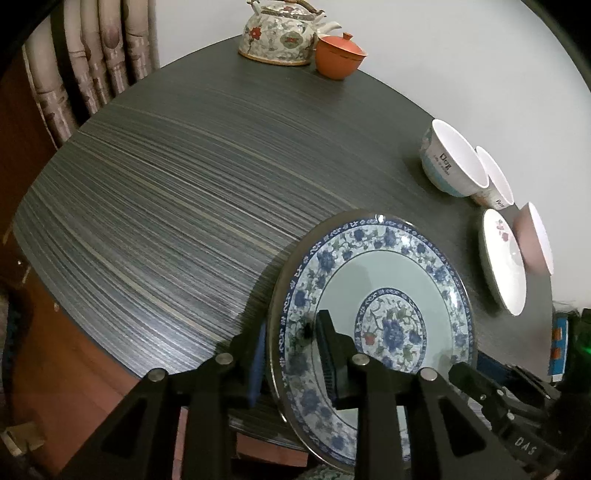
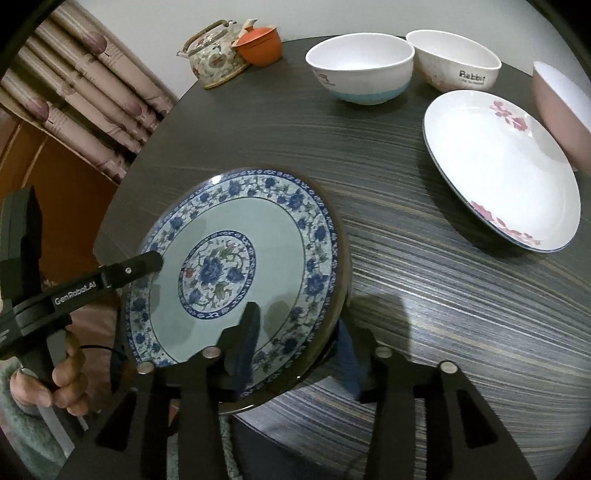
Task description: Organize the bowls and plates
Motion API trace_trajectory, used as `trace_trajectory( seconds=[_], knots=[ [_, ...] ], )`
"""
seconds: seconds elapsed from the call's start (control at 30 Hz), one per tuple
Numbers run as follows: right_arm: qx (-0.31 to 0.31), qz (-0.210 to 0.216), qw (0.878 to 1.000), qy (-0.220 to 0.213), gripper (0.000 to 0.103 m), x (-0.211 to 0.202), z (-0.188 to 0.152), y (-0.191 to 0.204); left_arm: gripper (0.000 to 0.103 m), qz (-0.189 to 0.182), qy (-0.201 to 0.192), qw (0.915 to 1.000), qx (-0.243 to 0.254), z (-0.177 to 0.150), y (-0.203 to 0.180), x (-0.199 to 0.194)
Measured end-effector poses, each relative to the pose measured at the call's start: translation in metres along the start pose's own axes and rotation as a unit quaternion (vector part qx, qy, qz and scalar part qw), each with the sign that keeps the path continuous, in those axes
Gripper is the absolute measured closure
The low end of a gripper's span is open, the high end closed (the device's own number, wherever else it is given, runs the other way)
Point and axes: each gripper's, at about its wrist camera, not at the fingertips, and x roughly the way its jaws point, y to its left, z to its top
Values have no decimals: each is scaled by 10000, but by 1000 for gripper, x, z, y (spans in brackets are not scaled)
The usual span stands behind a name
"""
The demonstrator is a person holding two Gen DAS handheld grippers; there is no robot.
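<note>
Left wrist view: left claw clamps the near rim of the blue floral plate, one finger under the rim, one on the plate face; plate sits tilted at the near edge of the counter, partly overhanging. Right claw comes in at the plate's right rim. White pink-flower plate, pink bowl and two white bowls sit well apart on the right; teapot and orange cup at the far edge. Right wrist view: right claw pinches the plate's near rim, one finger on top, other underneath; left claw grips the left rim, hand on its handle. Flower plate lies right, bowls behind it. Judgement: step is carrying the blue plate to stack with the flower plate; keep both grips level, lift clear of the edge, lower gently, centred, release one side at a time.
</note>
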Motion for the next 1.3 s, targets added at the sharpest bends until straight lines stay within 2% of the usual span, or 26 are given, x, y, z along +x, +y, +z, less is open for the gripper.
trace_trajectory(
  seconds=[0.1,0.17,0.33,0.57,0.83,0.97,1.1,1.23,1.3],
  knots=[
    [-46,-145,9999,1,55,0,-2,4,71,75,122,9999,-42,-1,3,5],
    [-184,-302,9994,-22,54,0,-2,9,70,25,63,10000,35,0,-1,3],
    [-368,-354,9985,-186,49,-3,0,18,69,124,184,9997,82,-1,-3,10],
    [-177,-280,9992,-204,45,-4,-2,13,69,267,220,9992,195,-5,-10,16],
    [-41,-214,9994,-261,44,-6,-5,9,68,497,-65,9982,329,-4,-21,14],
    [-5,-210,9993,-301,44,-10,-8,5,68,664,-477,9962,312,-2,-23,5],
    [43,-226,9991,-354,44,-12,-9,1,68,903,-1081,9892,405,-3,-26,-11],
    [149,-207,9989,-405,44,-16,-11,-6,68,1079,-1793,9758,633,-9,-38,-24],
    [198,-200,9987,-428,44,-18,-12,-10,68,981,-2054,9701,839,-16,-49,-26]
  ],
)
